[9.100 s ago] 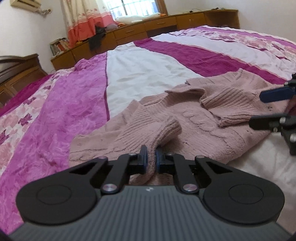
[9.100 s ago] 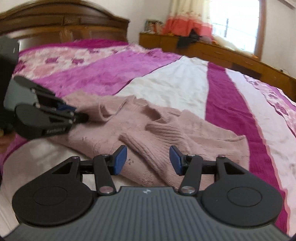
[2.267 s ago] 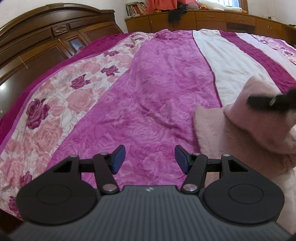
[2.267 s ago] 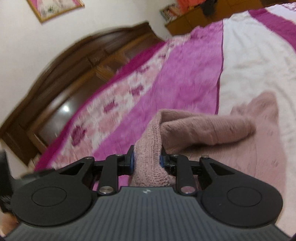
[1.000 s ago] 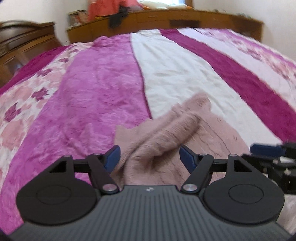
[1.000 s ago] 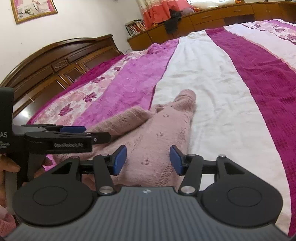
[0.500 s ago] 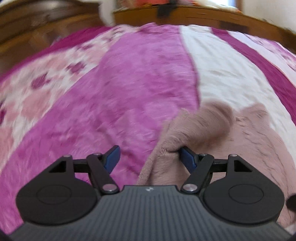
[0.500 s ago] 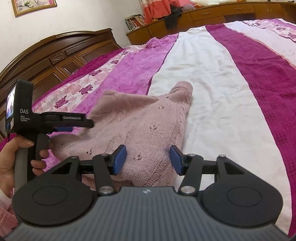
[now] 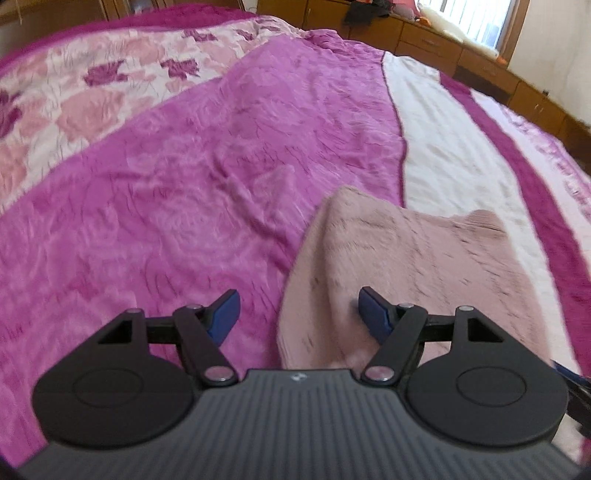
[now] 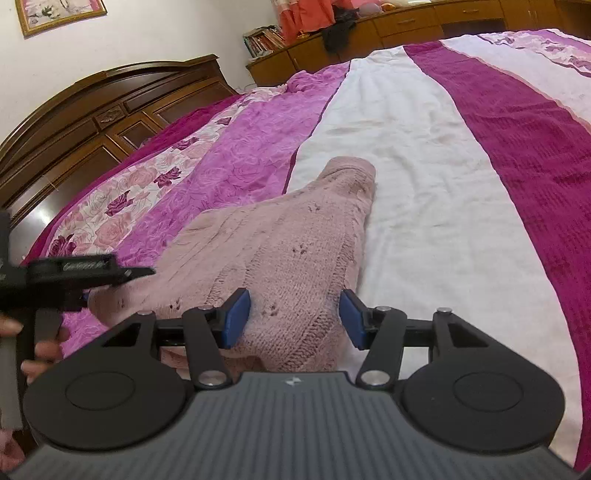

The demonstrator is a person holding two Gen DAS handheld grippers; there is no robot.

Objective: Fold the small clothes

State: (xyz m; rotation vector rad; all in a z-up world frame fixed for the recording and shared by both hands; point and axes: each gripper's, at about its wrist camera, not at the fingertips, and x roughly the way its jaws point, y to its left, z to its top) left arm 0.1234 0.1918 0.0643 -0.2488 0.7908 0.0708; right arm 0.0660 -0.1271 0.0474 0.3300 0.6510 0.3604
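Note:
A folded dusty-pink knit sweater point(image 10: 280, 251) lies on the bed, across the seam between the magenta and white stripes. It also shows in the left wrist view point(image 9: 413, 266). My left gripper point(image 9: 295, 317) is open at the sweater's left near edge, its right pad point(image 9: 373, 314) against the knit, nothing held. In the right wrist view the left gripper point(image 10: 122, 275) sits at the sweater's left corner. My right gripper point(image 10: 291, 317) is open just above the sweater's near end, holding nothing.
The bed cover point(image 10: 461, 206) has magenta, white and floral stripes. A dark wooden headboard point(image 10: 92, 122) stands at the left. Wooden cabinets point(image 10: 406, 22) line the far wall under a window. A hand point(image 10: 40, 350) holds the left gripper's handle.
The left gripper has shifted along the sweater's left edge, and its view has swung toward the magenta stripe. The sweater lies flatter. The right gripper has moved slightly closer to the sweater.

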